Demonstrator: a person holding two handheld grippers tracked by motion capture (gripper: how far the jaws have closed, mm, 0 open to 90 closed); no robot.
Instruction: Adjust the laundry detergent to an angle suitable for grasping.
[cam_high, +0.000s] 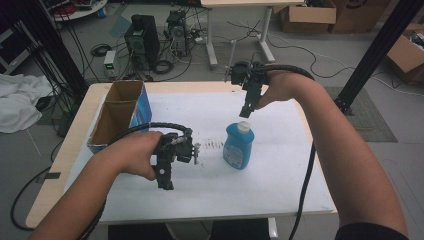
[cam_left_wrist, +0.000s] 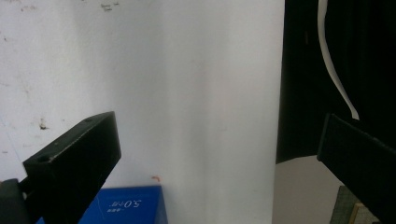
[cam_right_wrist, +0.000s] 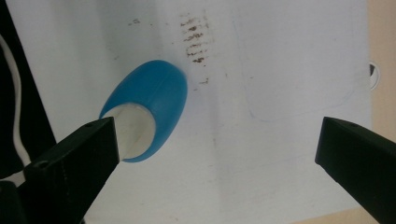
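The right gripper (cam_high: 247, 111), jaws wide open, hangs just above the blue bottle (cam_high: 238, 146) and should center over its white cap (cam_high: 243, 126) before descending.

One blue bottle (cam_high: 238, 146) with one white cap (cam_high: 243, 126), centre of frame. One open cardboard box (cam_high: 120, 114) with blue side, upper left, two compartments. Two handheld grippers: left gripper (cam_high: 164, 181) lower centre, right gripper (cam_high: 246, 111) upper centre. One white mat (cam_high: 280, 165) on one table (cam_high: 55, 175).
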